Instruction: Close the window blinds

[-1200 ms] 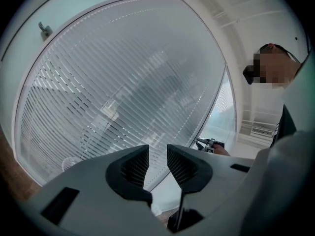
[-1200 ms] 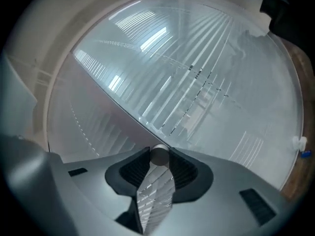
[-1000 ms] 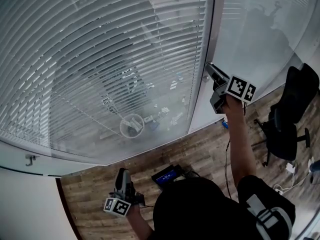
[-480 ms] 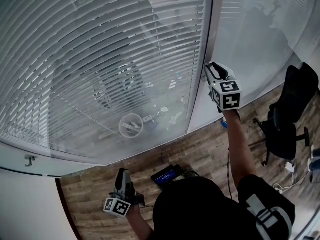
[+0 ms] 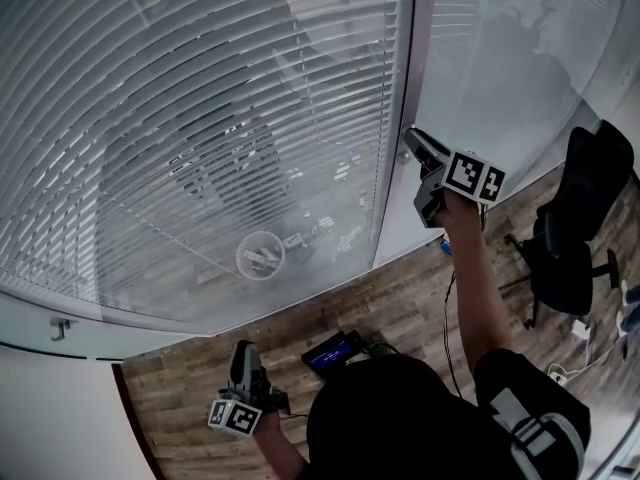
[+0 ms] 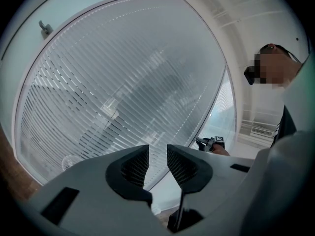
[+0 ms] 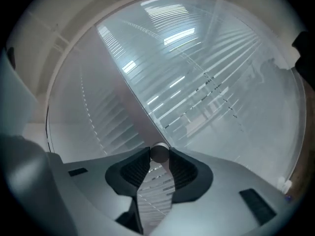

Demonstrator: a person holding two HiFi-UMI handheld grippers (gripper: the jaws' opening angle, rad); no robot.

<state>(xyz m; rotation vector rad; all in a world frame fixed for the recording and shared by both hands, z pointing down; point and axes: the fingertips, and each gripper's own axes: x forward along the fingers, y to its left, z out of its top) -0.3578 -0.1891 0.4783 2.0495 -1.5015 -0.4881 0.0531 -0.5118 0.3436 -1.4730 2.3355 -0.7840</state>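
Right gripper (image 5: 413, 148) clamped on round knob (image 7: 159, 153) at the mullion (image 5: 405, 88), just right of the blinds (image 5: 200, 118) (slats behind glass, seemingly part-open). Left gripper (image 5: 243, 356) low, near the floor (image 5: 400, 298), jaws apart, empty.

head view looks steeply down at the blinds (image 5: 200, 118); both gripper views face them too.

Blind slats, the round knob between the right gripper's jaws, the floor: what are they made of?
Blind slats: likely painted metal or plastic; thin, pale, even strips. Knob: seemingly metal, grey with a dull sheen; coated plastic is possible. Floor: wood or laminate; brown planks with visible grain.
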